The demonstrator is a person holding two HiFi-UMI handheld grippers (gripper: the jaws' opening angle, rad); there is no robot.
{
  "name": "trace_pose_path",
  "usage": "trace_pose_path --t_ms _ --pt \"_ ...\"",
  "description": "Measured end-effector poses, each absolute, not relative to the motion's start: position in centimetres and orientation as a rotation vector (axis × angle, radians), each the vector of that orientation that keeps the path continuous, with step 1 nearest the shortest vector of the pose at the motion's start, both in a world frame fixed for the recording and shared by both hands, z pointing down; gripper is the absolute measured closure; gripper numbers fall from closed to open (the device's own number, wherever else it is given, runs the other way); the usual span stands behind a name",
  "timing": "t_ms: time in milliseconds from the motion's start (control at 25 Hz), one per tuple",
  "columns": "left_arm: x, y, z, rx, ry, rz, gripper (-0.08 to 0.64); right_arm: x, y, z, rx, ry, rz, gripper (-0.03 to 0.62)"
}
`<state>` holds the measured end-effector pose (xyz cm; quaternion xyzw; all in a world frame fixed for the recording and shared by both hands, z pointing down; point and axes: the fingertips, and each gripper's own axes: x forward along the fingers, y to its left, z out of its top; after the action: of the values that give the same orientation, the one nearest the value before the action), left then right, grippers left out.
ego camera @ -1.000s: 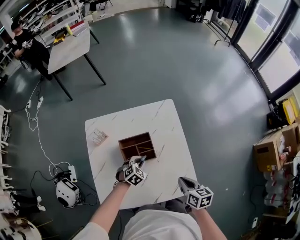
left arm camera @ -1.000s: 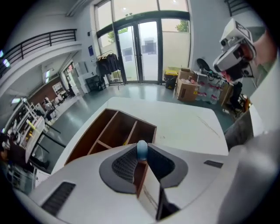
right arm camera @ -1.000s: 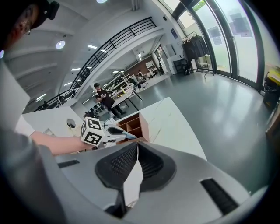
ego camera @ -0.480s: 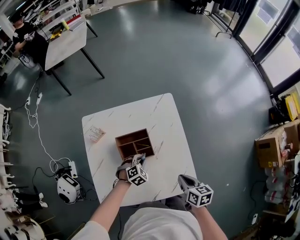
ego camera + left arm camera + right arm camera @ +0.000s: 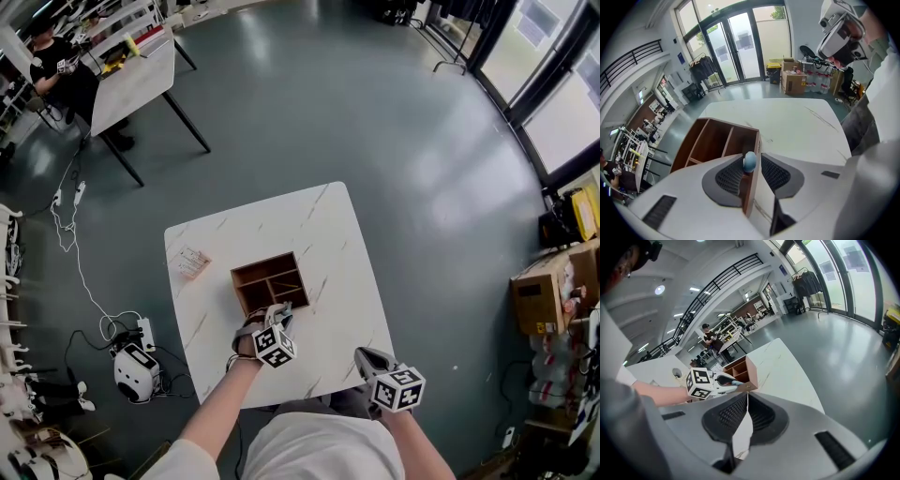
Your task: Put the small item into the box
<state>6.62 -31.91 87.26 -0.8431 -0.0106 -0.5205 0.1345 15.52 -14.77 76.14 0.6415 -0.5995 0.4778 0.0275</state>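
Jaws of the left claw (image 5: 752,164) have just been opening, blue ball (image 5: 749,161) loose between them over the box (image 5: 712,140) wall; nudge it inward so it drops inside; right claw (image 5: 745,404) closed, empty

A glossy grey-green floor (image 5: 309,103) reflects pale window light. A square white marble-patterned table (image 5: 319,234) stands at centre. A second white black-legged table (image 5: 131,84) is at 10 o'clock, dark-framed glass doors (image 5: 553,94) at 2 o'clock, and brown cardboard boxes (image 5: 542,302) at 3 o'clock.
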Motion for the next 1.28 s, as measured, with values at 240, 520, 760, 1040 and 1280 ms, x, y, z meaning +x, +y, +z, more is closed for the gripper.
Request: trace_pose_path --t_ms 240,520,760,1040,1280 --pt "6.2 -32.1 86.7 -2.485 0.016 -1.495 0.431 15.3 -14.5 76.1 1.986 -1.853 1.473 0.566" --pt "5.7 -32.1 85.4 -2.53 0.064 -1.464 0.431 14.3 -14.2 75.8 1.989 -1.866 1.452 0.566" --pt "5.7 -31.6 82.8 -2.593 0.124 -1.376 0.433 13.9 -13.8 75.0 2.007 -1.883 1.419 0.566" --pt "4.7 -30.4 79.8 -2.659 0.187 -1.289 0.48 13.1 -13.4 74.0 2.033 -1.901 1.38 0.566" --pt "2.7 -29.0 78.0 -2.718 0.237 -1.248 0.517 12.4 -12.8 72.7 2.045 -1.917 1.329 0.566"
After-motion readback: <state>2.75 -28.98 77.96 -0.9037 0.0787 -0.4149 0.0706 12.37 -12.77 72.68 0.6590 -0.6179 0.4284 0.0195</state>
